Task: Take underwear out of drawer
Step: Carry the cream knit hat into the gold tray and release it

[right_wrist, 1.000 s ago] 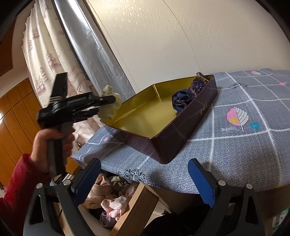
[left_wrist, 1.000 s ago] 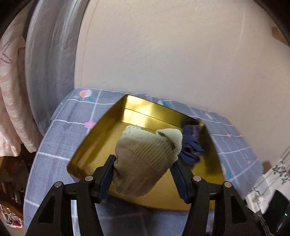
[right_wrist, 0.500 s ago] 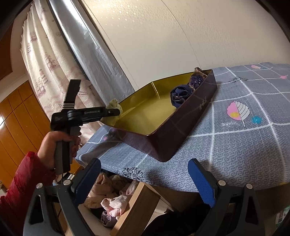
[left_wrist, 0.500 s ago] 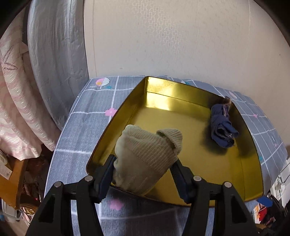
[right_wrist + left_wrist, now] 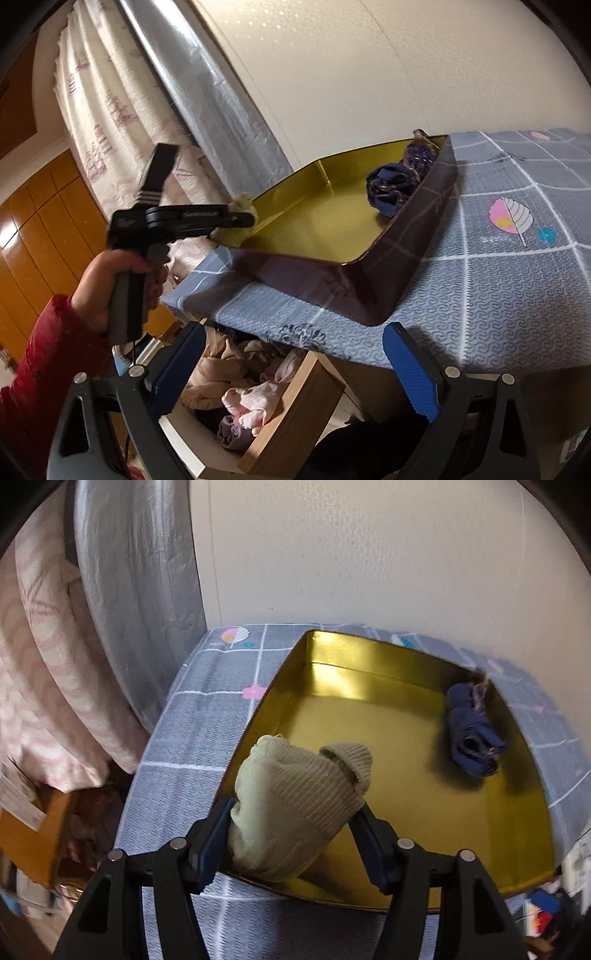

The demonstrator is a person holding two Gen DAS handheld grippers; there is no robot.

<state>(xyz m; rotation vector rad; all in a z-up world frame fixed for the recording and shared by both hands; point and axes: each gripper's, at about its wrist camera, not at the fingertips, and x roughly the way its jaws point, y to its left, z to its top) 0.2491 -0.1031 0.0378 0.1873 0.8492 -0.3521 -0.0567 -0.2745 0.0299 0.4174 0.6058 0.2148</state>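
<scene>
A pale cream ribbed rolled underwear [image 5: 295,797] sits between the blue pads of my left gripper [image 5: 291,808], over the near left corner of the gold-lined tin [image 5: 369,642]. The jaws are opening, and both pads still touch the roll. In the right wrist view, the left gripper [image 5: 240,218] is held by a hand in a red sleeve at the tin's [image 5: 406,251] left rim. Navy underwear [image 5: 471,738] lies at the tin's far right, with a darker patterned piece [image 5: 419,155] behind it. My right gripper [image 5: 291,369] stands open and empty above the open wooden drawer [image 5: 291,417].
The tin rests on a grey checked cloth [image 5: 517,288] covering the table against a cream wall. The drawer under the table edge holds several pink and beige garments [image 5: 251,402]. Pink curtains [image 5: 44,701] and a silver roll [image 5: 140,590] stand on the left.
The left gripper has tipped downward and carried the cream roll lower, to the tin's near left corner. Its jaws look slightly wider. The right gripper has kept still.
</scene>
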